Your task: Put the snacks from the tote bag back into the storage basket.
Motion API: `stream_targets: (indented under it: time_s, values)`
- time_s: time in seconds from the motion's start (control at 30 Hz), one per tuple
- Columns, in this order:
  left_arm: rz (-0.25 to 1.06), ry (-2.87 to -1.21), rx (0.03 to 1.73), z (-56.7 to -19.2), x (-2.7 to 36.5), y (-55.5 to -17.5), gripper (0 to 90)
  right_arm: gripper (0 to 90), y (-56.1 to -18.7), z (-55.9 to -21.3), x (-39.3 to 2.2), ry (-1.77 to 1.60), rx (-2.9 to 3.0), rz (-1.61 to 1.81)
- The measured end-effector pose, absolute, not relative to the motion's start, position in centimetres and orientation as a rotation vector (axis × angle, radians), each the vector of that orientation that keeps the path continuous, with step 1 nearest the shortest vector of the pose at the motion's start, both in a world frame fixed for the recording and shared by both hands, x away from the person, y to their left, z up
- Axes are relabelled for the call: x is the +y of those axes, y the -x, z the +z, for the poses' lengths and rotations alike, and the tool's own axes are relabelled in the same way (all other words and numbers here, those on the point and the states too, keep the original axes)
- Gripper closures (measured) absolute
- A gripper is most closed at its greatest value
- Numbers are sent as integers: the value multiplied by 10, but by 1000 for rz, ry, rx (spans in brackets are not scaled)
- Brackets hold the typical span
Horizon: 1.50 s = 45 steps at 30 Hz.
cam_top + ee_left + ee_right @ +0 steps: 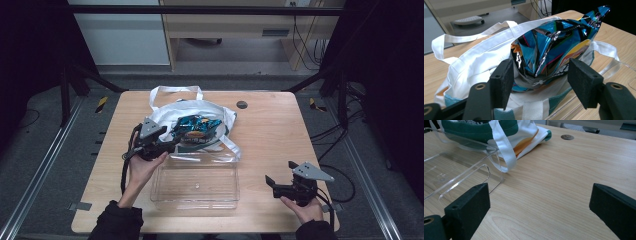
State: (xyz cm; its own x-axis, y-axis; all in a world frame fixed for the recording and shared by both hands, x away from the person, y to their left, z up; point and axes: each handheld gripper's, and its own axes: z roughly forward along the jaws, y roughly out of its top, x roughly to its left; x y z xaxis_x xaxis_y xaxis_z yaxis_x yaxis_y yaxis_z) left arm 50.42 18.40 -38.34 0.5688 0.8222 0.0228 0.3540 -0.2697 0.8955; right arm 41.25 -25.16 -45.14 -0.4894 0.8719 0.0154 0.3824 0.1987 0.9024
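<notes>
A shiny blue snack bag (195, 127) (549, 45) sticks out of the mouth of a white tote bag (200, 107) (474, 57) that lies at the back middle of the table. My left gripper (172, 145) (540, 82) reaches in from the left. Its two pads touch the creased lower end of the snack bag, one on each side. My right gripper (280, 172) (539, 205) rests low near the front right edge, open, with bare wood between its jaws. The tote's green-trimmed end (529, 130) and one strap lie ahead of it.
A clear plastic box (195, 202) (461, 175) stands in front of the tote, its far rim under the tote's edge. A round cable hole (242, 104) (567, 137) is set into the wooden table (270, 135) behind the tote.
</notes>
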Motion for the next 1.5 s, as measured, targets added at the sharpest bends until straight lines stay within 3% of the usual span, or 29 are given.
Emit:
stream_targets:
  time_s: [0.6,0.87,0.93,1.1,1.5]
  values:
    - [587,-1893,949,-385,172,-520,523,37,-413,-452,-251,-1169,1970,1256]
    - [590,-1906,954,-385,171,-522,706,37,-413,-452,-251,-1170,1972,1254]
    - [595,-1897,956,-385,171,-522,786,37,-413,-451,-251,-1167,1972,1256]
    - [601,-1900,960,-385,171,-523,864,37,-413,-452,-251,-1170,1972,1253]
    - [566,-1857,962,-382,171,-520,895,37,-413,-452,-251,-1169,1973,1253]
